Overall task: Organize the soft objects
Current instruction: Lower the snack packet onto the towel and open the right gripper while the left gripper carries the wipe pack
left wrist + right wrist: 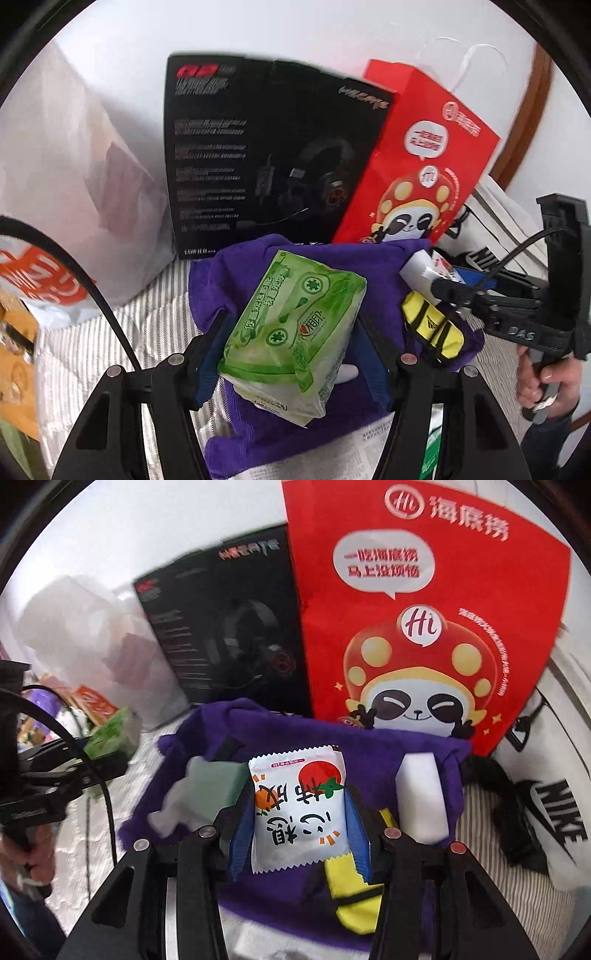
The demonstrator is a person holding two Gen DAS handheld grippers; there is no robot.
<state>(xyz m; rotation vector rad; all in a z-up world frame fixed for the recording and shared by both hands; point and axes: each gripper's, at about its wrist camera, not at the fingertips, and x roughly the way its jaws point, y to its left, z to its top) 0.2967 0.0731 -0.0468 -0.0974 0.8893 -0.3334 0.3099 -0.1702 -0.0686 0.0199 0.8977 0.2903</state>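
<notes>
My left gripper (291, 343) is shut on a green tissue pack (295, 332) and holds it above a purple towel (236, 273). My right gripper (299, 812) is shut on a white sachet with tomato print (301, 805), held over the same purple towel (288, 731). On the towel lie a yellow pouch (351, 897), a white sponge block (423, 797) and a grey-green sponge (214, 782). In the left wrist view the right gripper (443, 286) shows at the right, near the yellow pouch (432, 325). The green pack also shows in the right wrist view (114, 734).
A black headphone box (258, 147) and a red panda bag (417, 166) stand behind the towel against the wall. A white plastic bag (66, 177) is at the left. A white Nike garment (554, 812) lies at the right. The bedding is striped (155, 317).
</notes>
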